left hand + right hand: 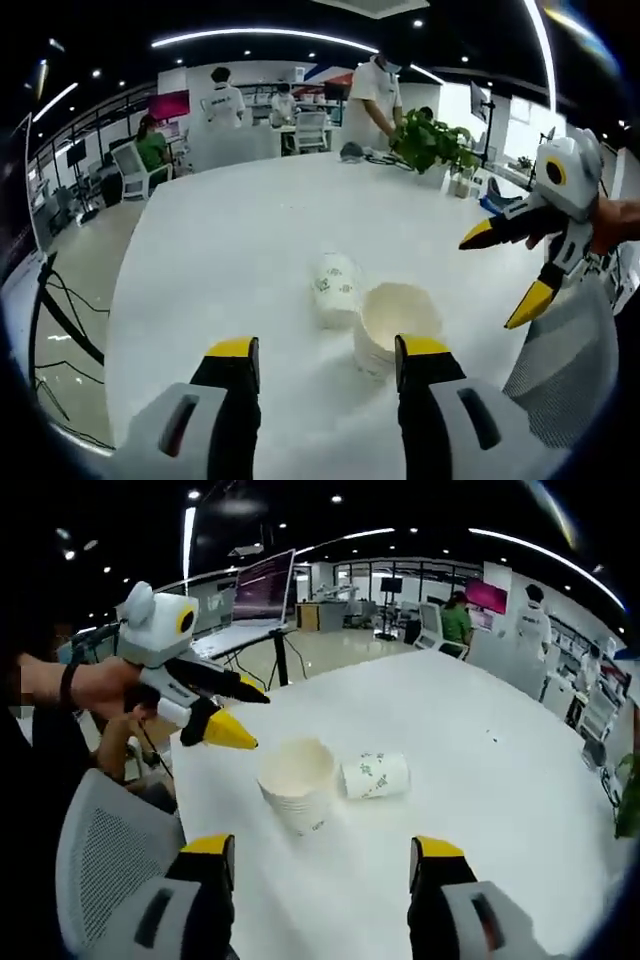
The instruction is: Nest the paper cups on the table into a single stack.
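An upright stack of white paper cups stands on the white table. Beside it one paper cup with green print lies on its side, close to the stack. My left gripper is open, hovering just short of the stack with nothing between its yellow-tipped jaws. My right gripper is open as well and holds nothing; in the left gripper view it hangs to the right of the cups, a hand gripping it.
A grey mesh chair back stands at the table's near edge. A potted plant and small items sit at the far end, where a person stands. Other people and desks fill the office behind.
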The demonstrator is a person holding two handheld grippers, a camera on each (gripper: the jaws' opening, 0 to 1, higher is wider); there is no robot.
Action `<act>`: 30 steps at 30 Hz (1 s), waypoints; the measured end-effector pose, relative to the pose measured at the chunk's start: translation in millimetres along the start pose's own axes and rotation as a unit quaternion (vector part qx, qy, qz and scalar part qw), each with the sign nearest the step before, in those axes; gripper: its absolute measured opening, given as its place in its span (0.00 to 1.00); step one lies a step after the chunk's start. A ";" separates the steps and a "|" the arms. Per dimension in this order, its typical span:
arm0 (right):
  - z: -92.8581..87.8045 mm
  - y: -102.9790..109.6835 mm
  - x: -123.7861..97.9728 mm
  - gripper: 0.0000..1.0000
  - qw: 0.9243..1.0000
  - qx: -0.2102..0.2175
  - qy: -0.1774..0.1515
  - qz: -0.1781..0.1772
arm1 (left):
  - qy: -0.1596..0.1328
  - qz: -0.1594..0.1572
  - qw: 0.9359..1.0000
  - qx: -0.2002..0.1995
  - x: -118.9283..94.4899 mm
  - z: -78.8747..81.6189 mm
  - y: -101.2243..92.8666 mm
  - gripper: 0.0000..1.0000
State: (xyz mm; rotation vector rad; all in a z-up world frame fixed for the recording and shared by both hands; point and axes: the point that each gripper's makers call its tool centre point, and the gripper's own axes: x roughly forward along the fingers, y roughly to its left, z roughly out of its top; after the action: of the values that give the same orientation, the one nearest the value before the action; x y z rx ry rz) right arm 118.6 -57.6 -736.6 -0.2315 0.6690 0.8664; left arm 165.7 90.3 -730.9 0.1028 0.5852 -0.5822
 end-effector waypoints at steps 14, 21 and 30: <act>-19.7 -12.3 -27.1 0.75 0.998 0.053 -0.013 -0.041 | 0.034 -0.031 0.999 -0.007 45.6 23.6 21.4 0.55; -24.3 -12.7 -32.0 0.75 0.997 0.064 -0.010 -0.052 | 0.085 -0.053 0.995 0.018 74.0 25.6 36.2 0.55; -29.8 -20.2 -29.8 0.73 0.995 0.079 -0.008 -0.062 | 0.127 -0.079 0.989 0.001 101.2 27.0 35.1 0.54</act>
State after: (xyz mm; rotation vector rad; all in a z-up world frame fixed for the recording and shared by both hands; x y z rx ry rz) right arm 107.0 -102.5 -742.4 -0.1222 0.6971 0.6927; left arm 266.8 63.3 -766.3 0.1341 0.8449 -0.7293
